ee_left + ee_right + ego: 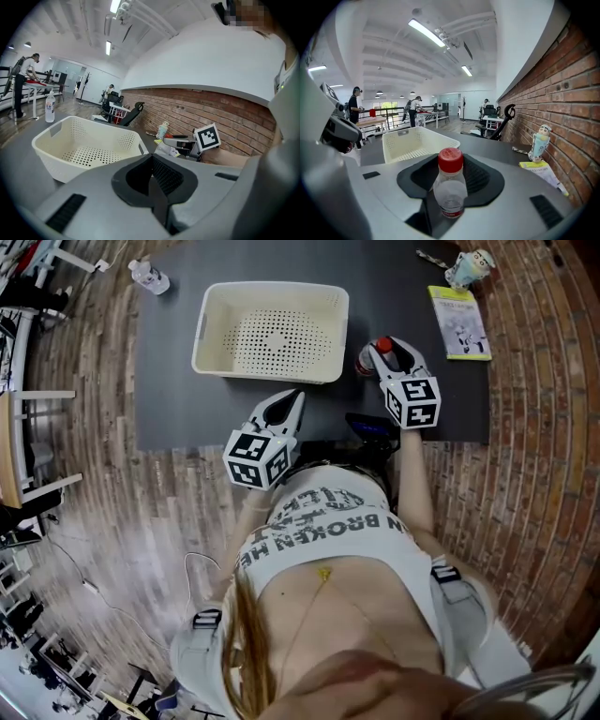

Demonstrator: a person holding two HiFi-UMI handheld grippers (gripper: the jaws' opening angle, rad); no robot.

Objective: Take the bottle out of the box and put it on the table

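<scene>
Dark grey surface (pixel 169 381) next to a brick wall, with a big open office behind it. The cream basket (pixel 267 368) is empty, nothing in it but the holes in the bottom.

The right tool (pixel 389 348) is clamped on the bottle (pixel 450 190), jaws pressed on both sides of the clear body and the red cap poking up above them. The bottle stands upright in the grip, long axis straight up and down. So the bare surface it needs is directly under the tool, not off to a side. The basket sits just to the left of that tool, close to the bottle but apart from it as far as I can see. Can't tell if the base is touching the surface yet, the tool body hides it.

My guess is this is the set-down step, nearly done: straight down till the base sits flat, then the jaws open. The one risk I'd flag is letting go while it's tilted. It's probably light and would tip easily.

The left tool (pixel 292 401) has its jaws together with nothing in them. It's over by the basket's near wall, farther from the bottle than the right one. A booklet (pixel 459 322) and a toy figure (pixel 469 268) sit well off to the right tool's right.
</scene>
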